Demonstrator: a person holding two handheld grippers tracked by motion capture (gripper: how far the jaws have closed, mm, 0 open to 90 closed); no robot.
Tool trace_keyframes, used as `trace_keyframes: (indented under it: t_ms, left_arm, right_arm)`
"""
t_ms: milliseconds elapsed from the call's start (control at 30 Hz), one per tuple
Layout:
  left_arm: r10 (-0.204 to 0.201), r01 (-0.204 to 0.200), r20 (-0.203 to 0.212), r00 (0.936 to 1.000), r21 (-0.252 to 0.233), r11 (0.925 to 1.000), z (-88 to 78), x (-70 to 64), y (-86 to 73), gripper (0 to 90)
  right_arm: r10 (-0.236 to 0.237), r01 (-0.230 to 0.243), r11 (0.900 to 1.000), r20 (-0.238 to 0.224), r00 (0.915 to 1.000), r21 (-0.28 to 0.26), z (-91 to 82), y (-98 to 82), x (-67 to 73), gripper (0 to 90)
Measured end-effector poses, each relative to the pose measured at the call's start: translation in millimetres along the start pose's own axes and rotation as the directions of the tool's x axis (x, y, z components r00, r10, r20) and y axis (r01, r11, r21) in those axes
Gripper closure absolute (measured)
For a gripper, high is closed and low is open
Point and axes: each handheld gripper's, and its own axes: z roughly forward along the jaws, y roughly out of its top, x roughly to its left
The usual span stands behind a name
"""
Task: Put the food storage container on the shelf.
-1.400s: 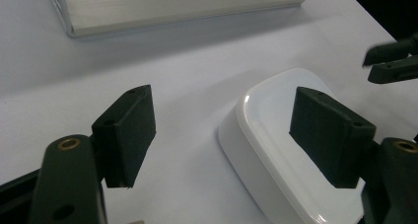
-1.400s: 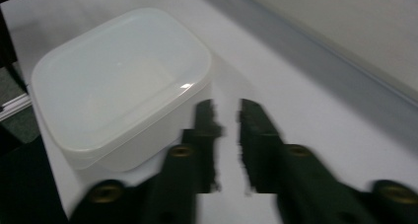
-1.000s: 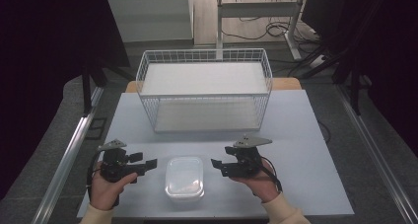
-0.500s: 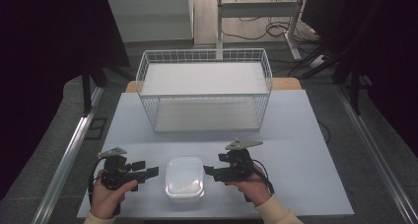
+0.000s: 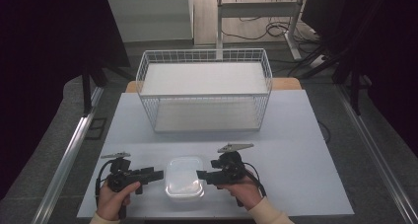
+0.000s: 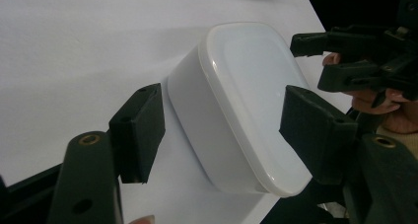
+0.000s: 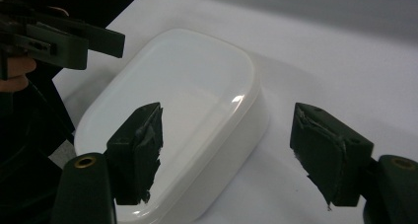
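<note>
A white lidded plastic container (image 5: 184,177) lies flat on the white table (image 5: 296,150) near its front edge. My left gripper (image 5: 156,174) points at its left side and my right gripper (image 5: 201,174) at its right side. In the left gripper view the left gripper (image 6: 224,125) straddles the container (image 6: 246,86), one jaw beside the wall and one over the lid; its jaws have just been closing, with the pads still apart from it. In the right gripper view the right gripper (image 7: 231,150) has the container's (image 7: 182,100) edge between its jaws, which have just closed slightly without pressing.
A white wire basket (image 5: 204,96) with a white floor stands at the back middle of the table. Bare tabletop lies between it and the container, and to the right. Black curtains and metal rails flank the table.
Both hands have sunk and come in toward the container from either side. The left jaws stand a little narrower than before. The container has not moved.
</note>
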Motion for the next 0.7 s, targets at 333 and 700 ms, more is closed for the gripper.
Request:
trace_keyframes:
  t_ms: [333, 700]
  left_arm:
    - [-0.006, 0.004, 0.047, 0.9989, 0.034, 0.9994, 20.3, -2.3, 0.4, 38.5]
    - [-0.029, 0.025, 0.079, 0.9964, 0.050, 0.9984, 22.6, -1.9, -3.0, 58.3]
  right_arm:
    - [0.093, -0.093, 0.996, -0.052, 0.9942, 0.003, 9.2, -6.2, -3.2, 34.2]
    - [0.185, -0.186, 0.983, -0.113, 0.9762, 0.003, 10.8, -11.7, -3.8, 50.9]
